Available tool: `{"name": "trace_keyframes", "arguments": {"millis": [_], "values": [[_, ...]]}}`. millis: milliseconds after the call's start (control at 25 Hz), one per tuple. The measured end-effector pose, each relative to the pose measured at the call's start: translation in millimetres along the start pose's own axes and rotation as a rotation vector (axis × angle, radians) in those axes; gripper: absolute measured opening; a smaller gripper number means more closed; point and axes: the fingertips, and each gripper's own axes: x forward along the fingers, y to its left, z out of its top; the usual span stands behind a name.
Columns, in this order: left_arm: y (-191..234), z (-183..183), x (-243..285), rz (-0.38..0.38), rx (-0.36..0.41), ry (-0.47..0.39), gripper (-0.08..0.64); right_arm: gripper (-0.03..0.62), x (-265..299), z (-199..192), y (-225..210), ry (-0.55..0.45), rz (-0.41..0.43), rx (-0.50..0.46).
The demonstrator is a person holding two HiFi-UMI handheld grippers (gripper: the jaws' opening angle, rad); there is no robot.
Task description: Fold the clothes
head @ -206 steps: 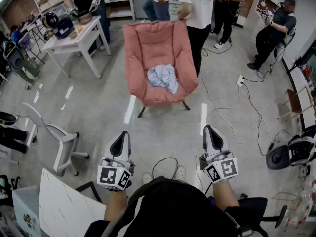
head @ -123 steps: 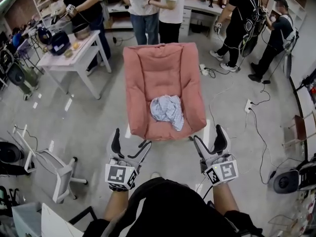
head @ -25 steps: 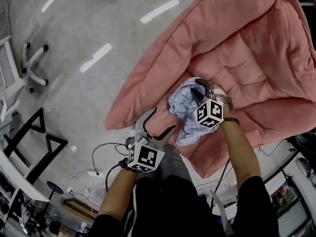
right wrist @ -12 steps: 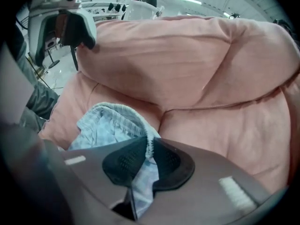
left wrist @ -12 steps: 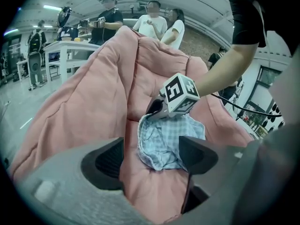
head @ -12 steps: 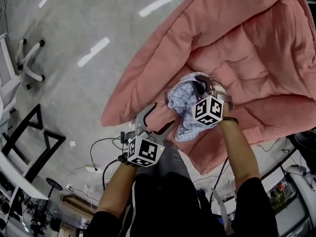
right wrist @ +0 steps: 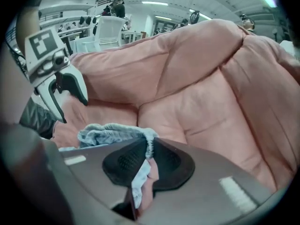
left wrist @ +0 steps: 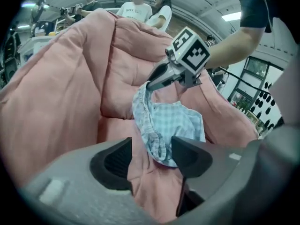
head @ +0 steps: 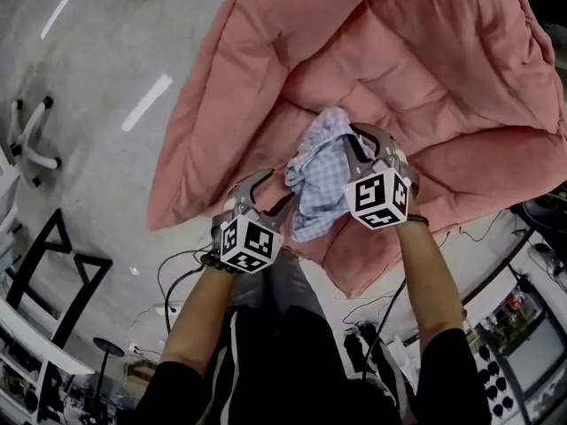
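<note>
Right gripper view looks straight along the right gripper point(right wrist: 149, 144), whose jaws have just closed and now stand clamped on a gathered, elastic-looking edge of the checked garment point(right wrist: 110, 132), with a strip of cloth trailing down through the narrow slit between the pads. In the head view that gripper holds the garment bunched over the seat of the pink padded chair point(head: 425, 69), most of the cloth hanging down toward the seat's front edge. The left gripper point(left wrist: 151, 146) sits low at that front edge; its jaws have just been closing but are apart, and the garment's lower hem shows in the gap between them without either pad pressing on it. The step in hand looks like taking a second hold so the piece can be spread out before any fold. Several things could spoil that. The right hold is on a thin ruffled edge only, so a pull could let the cloth slide out. The left jaws are just above the soft seat cushion, and shutting there might pinch the chair's cover along with the hem, or miss the hem. The garment is crumpled, so a grab on the wrong layer would probably leave it twisted.
</note>
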Motion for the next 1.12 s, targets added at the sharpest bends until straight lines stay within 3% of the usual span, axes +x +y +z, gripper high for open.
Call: {"name": "trace_keyframes", "arguments": {"millis": [200,480,600,880,1120], "values": [[-12,-21,27,-0.029,0.09,0.074,0.208,0.051,-3,-5,6,-0.021,-0.013,0.043],[-31,-33,50,-0.056,0.144,0.145,0.195,0.051,-18,-8,-3,-0.044,-0.021,0.103],[-28,-37,54,-0.042,0.189,0.161,0.123,0.051,-19,-3,0,-0.055,-0.012,0.124],[-26,-46,66,-0.034,0.264,0.221,0.152,0.051,-23,0,0,-0.076,0.005,0.175],[-18,-34,66,0.003,0.234,0.211,0.049,0.051,-33,-5,-7,-0.08,0.0,0.181]]}}
